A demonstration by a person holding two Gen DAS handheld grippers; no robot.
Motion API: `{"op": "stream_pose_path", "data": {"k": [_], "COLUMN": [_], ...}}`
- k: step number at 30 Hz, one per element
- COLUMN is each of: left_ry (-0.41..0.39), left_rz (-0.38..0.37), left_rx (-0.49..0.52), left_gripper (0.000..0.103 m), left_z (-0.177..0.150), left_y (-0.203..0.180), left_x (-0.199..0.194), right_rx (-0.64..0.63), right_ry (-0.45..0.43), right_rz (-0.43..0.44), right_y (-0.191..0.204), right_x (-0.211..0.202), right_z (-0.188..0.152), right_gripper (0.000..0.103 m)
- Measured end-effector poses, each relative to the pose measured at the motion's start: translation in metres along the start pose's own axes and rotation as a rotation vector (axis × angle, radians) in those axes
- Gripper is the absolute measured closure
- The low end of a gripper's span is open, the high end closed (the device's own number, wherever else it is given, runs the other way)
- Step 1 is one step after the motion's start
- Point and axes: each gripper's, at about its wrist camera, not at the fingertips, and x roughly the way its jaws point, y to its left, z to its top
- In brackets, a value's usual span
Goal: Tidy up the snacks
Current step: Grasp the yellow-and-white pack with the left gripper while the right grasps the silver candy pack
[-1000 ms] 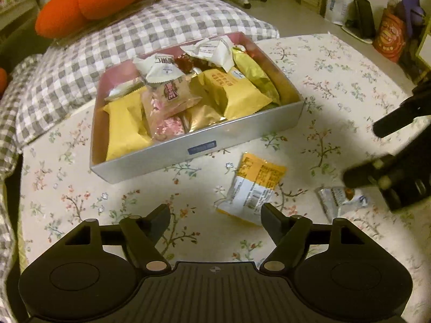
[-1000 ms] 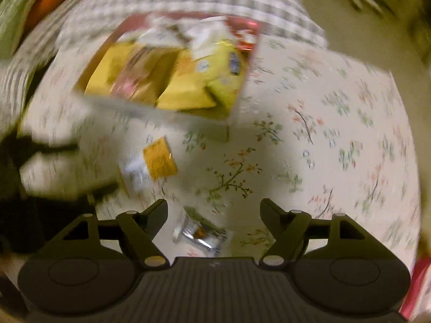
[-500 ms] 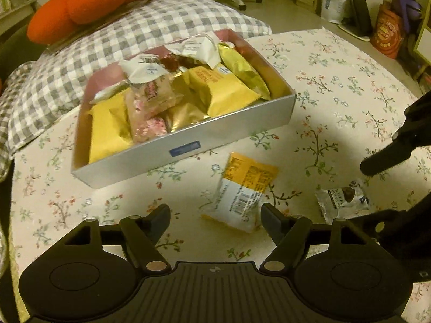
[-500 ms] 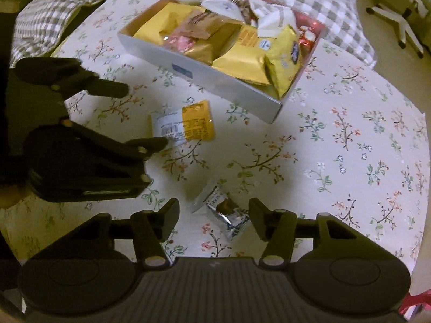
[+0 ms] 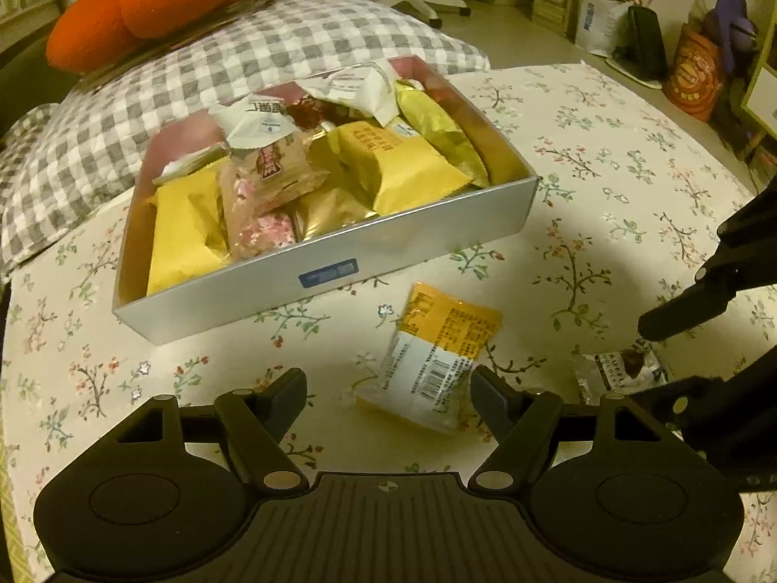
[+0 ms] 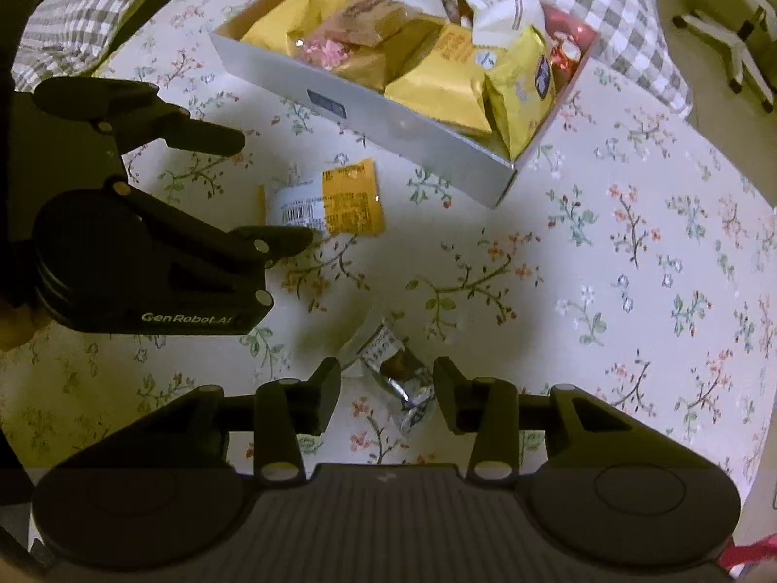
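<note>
Two loose snacks are left outside the silver box (image 5: 340,262), which is already packed with wrapped snacks and sits on the floral-cloth counter (image 5: 607,184). The step in hand is judged to be the pickup of both at once.

The left claw (image 5: 388,388) is held wide open. The orange-and-white packet (image 5: 437,350) lies flat on the cloth at 12 o'clock of it, its near end between the fingertips but toward the right one; no contact is seen. The box is at 11 o'clock, near but apart from the packet.

The right claw (image 6: 386,388) is open too, straddling the small chocolate wrapper (image 6: 393,374) on the cloth; whether the pads are touching it cannot be told. In this view the box (image 6: 388,121) is at 12 o'clock, well apart.

Next move, as judged: each claw is to be lowered and closed on its snack, then lifted and carried to the box. The thin flat packet may be pushed along the cloth instead of being pinched. Little free room is seen in the box.
</note>
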Motion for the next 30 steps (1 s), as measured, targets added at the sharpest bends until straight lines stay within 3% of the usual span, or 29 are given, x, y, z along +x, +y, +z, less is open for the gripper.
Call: {"op": "stream_pose_path", "data": {"k": [6, 8, 11, 18, 22, 30], "left_ry": [0.006, 0.008, 0.007, -0.001, 0.004, -0.011], "left_rz": [0.006, 0.007, 0.001, 0.003, 0.01, 0.019], "left_rx": [-0.002, -0.002, -0.005, -0.001, 0.031, 0.078], "left_gripper": [0.027, 0.027, 0.027, 0.027, 0.023, 0.024], "left_z": [-0.003, -0.003, -0.003, -0.001, 0.003, 0.001], "left_y": [0.0, 0.0, 0.0, -0.001, -0.006, -0.013], "left_x": [0.001, 0.001, 0.002, 0.0, 0.006, 0.02], "right_rx": [-0.016, 0.002, 0.071, 0.144, 0.123, 0.118], "right_ry": [0.023, 0.038, 0.074, 0.058, 0.09, 0.085], "right_rz": [0.011, 0.017, 0.042, 0.044, -0.002, 0.005], "right_y": [-0.004, -0.007, -0.013, -0.022, -0.021, -0.018], "right_x": [0.02, 0.019, 0.018, 0.015, 0.021, 0.021], "right_z": [-0.002, -0.001, 0.001, 0.005, -0.001, -0.002], "right_gripper": [0.062, 0.072, 0.074, 0.073, 0.068, 0.066]}}
